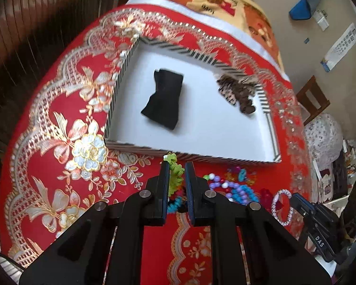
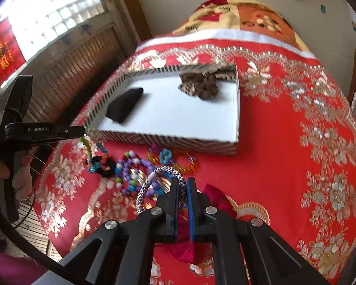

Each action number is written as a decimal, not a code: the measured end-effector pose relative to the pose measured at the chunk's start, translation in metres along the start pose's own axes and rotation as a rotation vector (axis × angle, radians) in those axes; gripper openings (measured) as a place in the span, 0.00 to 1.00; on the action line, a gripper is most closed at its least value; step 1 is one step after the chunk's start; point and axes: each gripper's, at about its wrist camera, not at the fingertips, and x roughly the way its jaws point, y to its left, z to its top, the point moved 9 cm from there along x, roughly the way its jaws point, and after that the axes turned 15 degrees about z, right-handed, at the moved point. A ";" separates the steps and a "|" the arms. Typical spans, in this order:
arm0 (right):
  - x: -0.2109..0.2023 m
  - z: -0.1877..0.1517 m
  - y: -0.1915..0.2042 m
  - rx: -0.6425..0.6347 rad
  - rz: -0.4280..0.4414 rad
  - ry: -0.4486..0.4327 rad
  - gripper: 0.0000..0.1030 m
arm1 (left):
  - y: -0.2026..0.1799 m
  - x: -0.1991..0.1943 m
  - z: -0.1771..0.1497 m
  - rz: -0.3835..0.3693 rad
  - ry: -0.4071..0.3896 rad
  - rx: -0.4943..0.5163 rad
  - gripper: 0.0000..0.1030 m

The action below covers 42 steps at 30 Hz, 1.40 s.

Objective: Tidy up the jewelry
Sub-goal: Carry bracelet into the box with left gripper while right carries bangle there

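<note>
While most of the jewelry is not yet put away, the white tray (image 1: 201,128) on the red cloth (image 1: 59,118) already holds 2 things: a black bow (image 1: 165,98) on its left side and a spotted brown bow (image 1: 239,90) by its far right corner.

In front of the tray's left end, the left gripper (image 1: 176,168) has its jaws pressed on a green curly hair tie (image 1: 175,175), lifted just at the tray's near wall. To the right of that, a pile of beads (image 2: 133,173) lies in front of the tray, with purple, blue and orange pieces left to sort. Farther right, the right gripper (image 2: 183,185) has its jaws squeezed on a braided purple and white ring (image 2: 146,190), with a dark pink cloth piece (image 2: 216,197) under it.

I think the job is less than half done.

The left tool reads "GenRobot.AI" in the right camera. The right tool reads "DAS" in the left camera.
</note>
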 end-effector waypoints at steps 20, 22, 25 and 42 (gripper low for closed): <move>-0.007 0.061 0.008 -0.028 0.000 -0.086 0.05 | -0.036 -0.057 0.073 0.018 -0.170 0.093 0.11; -0.002 0.068 0.005 -0.028 -0.004 -0.082 0.05 | -0.042 -0.049 0.079 0.026 -0.164 0.102 0.11; 0.007 0.079 -0.004 -0.025 -0.011 -0.071 0.05 | -0.050 -0.034 0.091 0.047 -0.154 0.111 0.11; 0.079 0.115 -0.066 0.005 -0.031 0.042 0.05 | -0.100 0.069 0.163 0.103 -0.072 0.149 0.11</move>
